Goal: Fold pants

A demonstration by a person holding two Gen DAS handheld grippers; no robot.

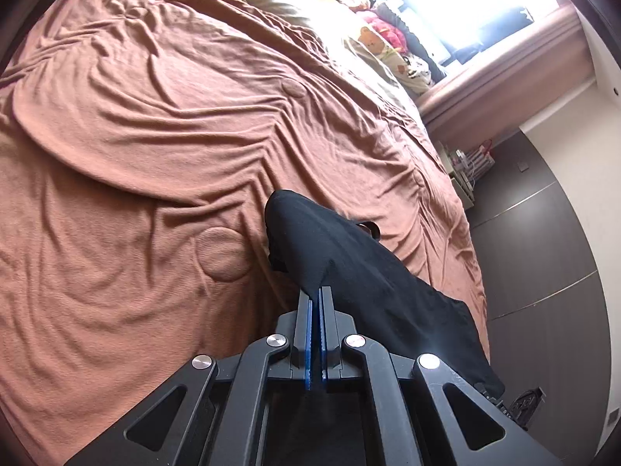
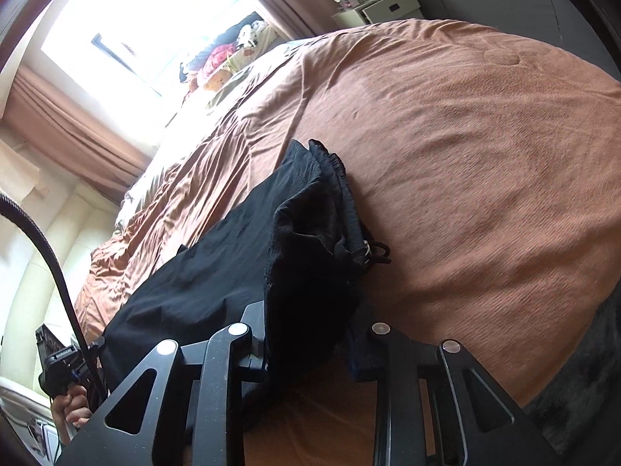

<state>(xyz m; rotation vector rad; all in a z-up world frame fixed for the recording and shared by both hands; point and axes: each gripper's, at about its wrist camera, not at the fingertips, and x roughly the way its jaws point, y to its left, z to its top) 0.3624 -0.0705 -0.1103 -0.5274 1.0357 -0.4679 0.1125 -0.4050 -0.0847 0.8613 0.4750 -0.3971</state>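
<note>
The black pants [image 1: 349,264] hang stretched between my two grippers above the brown bedspread [image 1: 136,136]. My left gripper [image 1: 315,291] is shut on one end of the fabric, blue pads pressed together. In the right wrist view the pants [image 2: 217,264] drape over my right gripper [image 2: 310,334], whose fingertips are hidden under the bunched waistband [image 2: 330,178]; a drawstring [image 2: 374,252] dangles beside it. The left gripper also shows in the right wrist view [image 2: 62,365] at the far lower left, held by a hand.
The bedspread [image 2: 465,155] covers a wide bed. Stuffed toys and pillows [image 1: 384,35] lie by the bright window. A nightstand [image 2: 382,9] stands beside the bed. A dark wardrobe [image 1: 543,252] faces the bed's edge.
</note>
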